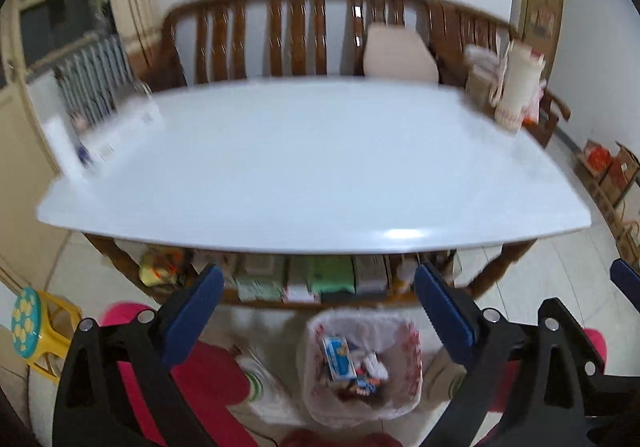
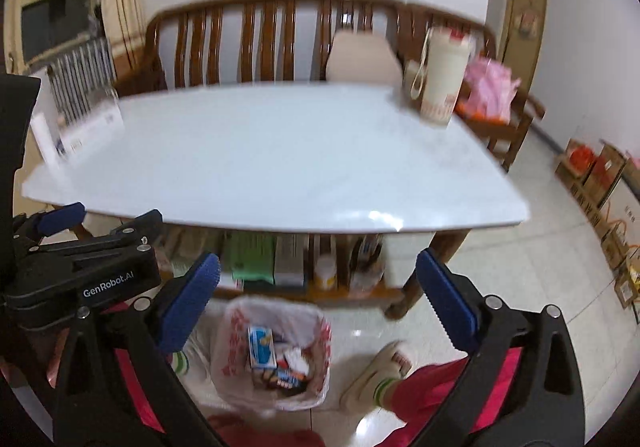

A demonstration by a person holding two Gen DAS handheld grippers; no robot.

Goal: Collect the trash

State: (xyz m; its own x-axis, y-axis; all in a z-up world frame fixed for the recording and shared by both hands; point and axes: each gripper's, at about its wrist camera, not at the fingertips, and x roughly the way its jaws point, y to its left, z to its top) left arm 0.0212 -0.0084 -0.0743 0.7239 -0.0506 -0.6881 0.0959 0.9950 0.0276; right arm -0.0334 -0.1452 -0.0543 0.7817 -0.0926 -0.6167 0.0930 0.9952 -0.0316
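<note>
A trash bin (image 1: 406, 363) lined with a white bag printed in red stands on the floor in front of the white table (image 1: 320, 167). Inside it lie a blue-and-white carton (image 1: 340, 359) and several wrappers. My left gripper (image 1: 318, 273) hangs above the bin, open, with nothing between its blue pads. The right wrist view shows the same bin (image 2: 230, 347) and carton (image 2: 262, 347) below my right gripper (image 2: 318, 259), which is also open and holds nothing. The left gripper (image 2: 100, 221) shows at that view's left edge.
A cream jug (image 2: 444, 75) stands at the table's far right corner, a flat box (image 1: 100, 135) at its far left. A wooden bench (image 1: 300, 35) runs behind. The shelf (image 1: 304, 279) under the table holds boxes. The person's red trousers and slippered foot (image 2: 380, 371) flank the bin. A yellow stool (image 1: 40, 331) stands left; cardboard boxes (image 2: 592, 175) line the right wall.
</note>
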